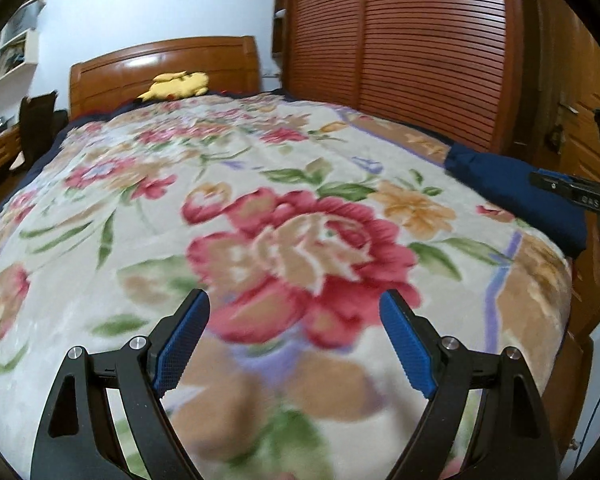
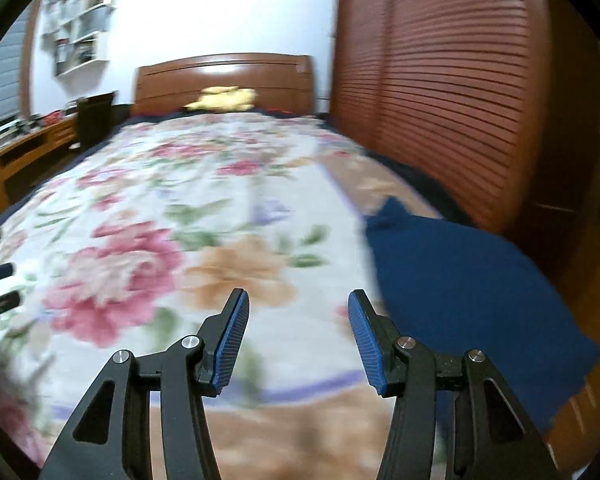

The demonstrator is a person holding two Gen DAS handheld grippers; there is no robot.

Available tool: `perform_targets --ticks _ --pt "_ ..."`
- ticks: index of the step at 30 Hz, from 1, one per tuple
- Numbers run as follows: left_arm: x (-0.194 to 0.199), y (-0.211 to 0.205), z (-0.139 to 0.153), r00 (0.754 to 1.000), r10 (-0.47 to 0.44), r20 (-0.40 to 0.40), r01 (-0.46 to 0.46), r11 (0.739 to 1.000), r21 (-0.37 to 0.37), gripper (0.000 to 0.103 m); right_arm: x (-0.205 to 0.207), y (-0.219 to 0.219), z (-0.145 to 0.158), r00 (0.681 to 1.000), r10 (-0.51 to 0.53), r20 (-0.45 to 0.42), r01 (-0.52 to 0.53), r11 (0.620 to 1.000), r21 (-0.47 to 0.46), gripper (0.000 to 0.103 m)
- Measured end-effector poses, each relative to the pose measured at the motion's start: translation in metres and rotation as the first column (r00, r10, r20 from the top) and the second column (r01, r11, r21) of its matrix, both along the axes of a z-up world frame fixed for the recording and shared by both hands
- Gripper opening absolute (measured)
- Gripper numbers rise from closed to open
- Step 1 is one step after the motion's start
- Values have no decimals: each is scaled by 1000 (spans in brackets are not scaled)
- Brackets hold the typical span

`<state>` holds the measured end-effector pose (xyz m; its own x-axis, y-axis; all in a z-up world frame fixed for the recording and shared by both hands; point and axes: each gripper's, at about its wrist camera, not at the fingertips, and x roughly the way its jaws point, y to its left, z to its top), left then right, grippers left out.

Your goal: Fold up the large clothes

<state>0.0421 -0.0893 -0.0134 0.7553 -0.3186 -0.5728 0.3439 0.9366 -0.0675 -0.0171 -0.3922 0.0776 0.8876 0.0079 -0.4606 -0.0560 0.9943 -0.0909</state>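
Observation:
A dark blue garment (image 2: 468, 280) lies bunched at the bed's near right corner, on the floral blanket (image 2: 204, 216). It also shows in the left wrist view (image 1: 512, 184) at the right edge. My right gripper (image 2: 298, 300) is open and empty, hovering just left of the garment. My left gripper (image 1: 294, 300) is open and empty above the big red flower on the blanket (image 1: 180, 160), well left of the garment. The right gripper's black body (image 1: 580, 196) shows at the right edge of the left wrist view, over the garment.
A wooden headboard (image 1: 160, 68) and a yellow plush toy (image 1: 178, 85) are at the bed's far end. Slatted wooden wardrobe doors (image 1: 400, 40) stand along the right side. A desk (image 2: 16, 156) and wall shelves (image 2: 80, 28) are on the left.

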Motion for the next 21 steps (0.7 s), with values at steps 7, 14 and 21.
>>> perform_targets --ticks 7,14,21 --pt "-10 36 -3 997 79 22 -78 997 -16 103 -6 83 -4 982 187 -14 -187 982 37 57" --pt "-16 70 -2 984 169 57 -169 986 -13 103 0 125 -23 957 287 -33 -284 956 78 60" --pt "-23 92 -2 966 232 113 -235 972 16 103 21 154 -44 954 298 12 -298 950 95 75"
